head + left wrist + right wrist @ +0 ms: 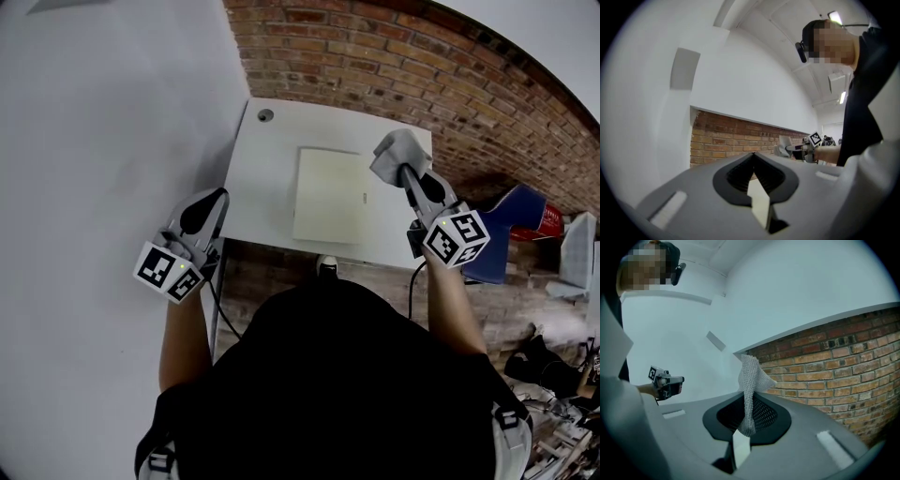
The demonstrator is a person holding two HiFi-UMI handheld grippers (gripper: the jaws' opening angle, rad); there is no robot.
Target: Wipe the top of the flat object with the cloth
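Observation:
A cream flat board (329, 195) lies on the white table (264, 186). My right gripper (407, 172) is raised above the table's right side, shut on a grey knitted cloth (396, 154). In the right gripper view the cloth (751, 385) sticks up from between the closed jaws. My left gripper (214, 199) is lifted off the table's left edge, near the white wall, with its jaws shut and nothing in them. In the left gripper view the left gripper (753, 158) points at the brick wall, and the right gripper (789, 149) with the cloth (784, 142) shows far off.
A red brick wall (450, 84) runs behind the table, and a white wall (103, 141) stands to the left. A round hole (266, 115) marks the table's far left corner. A blue object (511, 230) and clutter sit on the floor at right.

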